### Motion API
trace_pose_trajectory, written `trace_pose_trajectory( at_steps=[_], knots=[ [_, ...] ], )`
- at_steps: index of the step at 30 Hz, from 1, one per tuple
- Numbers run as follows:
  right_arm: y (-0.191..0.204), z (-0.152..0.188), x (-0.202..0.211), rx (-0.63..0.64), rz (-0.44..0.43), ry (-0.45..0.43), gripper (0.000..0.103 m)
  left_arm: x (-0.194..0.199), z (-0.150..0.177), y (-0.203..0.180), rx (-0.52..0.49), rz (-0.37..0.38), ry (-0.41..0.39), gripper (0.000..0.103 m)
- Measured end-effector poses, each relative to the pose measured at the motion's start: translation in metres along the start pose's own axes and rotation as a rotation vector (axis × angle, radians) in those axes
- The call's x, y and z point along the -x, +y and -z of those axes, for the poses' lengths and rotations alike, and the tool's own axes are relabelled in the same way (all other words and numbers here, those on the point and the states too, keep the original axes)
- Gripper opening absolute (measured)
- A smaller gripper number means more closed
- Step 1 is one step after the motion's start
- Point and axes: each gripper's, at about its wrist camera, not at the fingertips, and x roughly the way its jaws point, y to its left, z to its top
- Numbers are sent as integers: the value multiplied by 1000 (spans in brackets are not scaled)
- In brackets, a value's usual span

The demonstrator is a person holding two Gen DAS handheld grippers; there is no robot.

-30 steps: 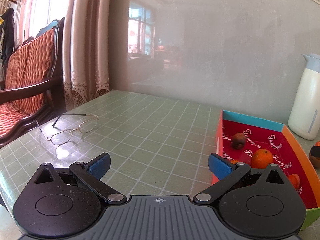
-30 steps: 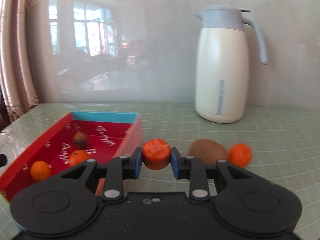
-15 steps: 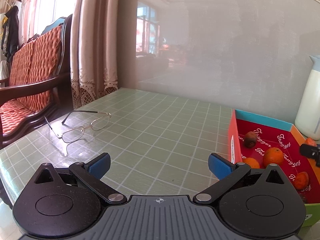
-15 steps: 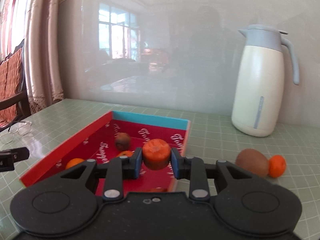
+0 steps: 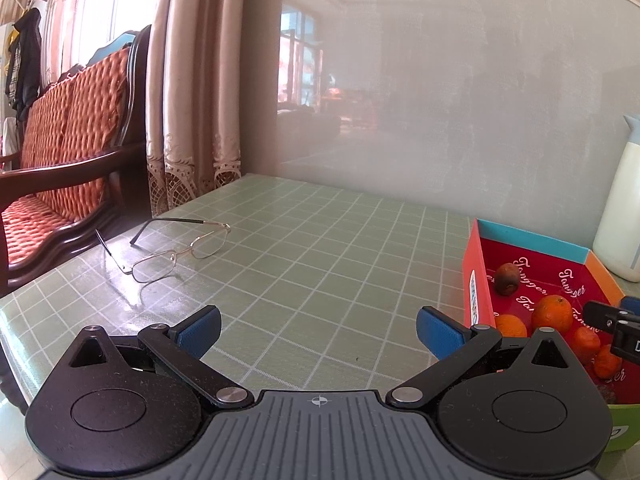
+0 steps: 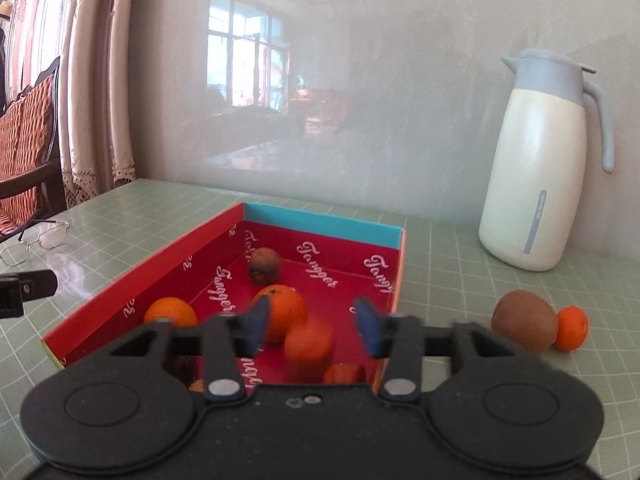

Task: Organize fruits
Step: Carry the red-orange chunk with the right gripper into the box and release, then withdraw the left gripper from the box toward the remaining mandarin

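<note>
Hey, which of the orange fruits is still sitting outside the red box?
The small tangerine on the table right of the red box, touching the brown kiwi. All other orange fruits are in or over the box.

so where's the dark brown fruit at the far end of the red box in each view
Left wrist view: the dark brown fruit sits far right, near the red box's blue end wall.
Right wrist view: it sits just left of centre, beyond the open right gripper.
Shared landmark: the white jug, cut off at the right edge in the left view, upper right in the right view.
</note>
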Motion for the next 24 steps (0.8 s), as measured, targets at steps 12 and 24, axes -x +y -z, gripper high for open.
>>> trace_pose_trajectory(
  at_steps=[12, 24],
  knots=[
    [-44, -6, 15, -149, 35, -54, 67, 1, -2, -6, 0, 9, -7, 103],
    [-139, 2, 36, -262, 205, -59, 83, 5, -7, -29, -11, 47, -28, 103]
  ],
)
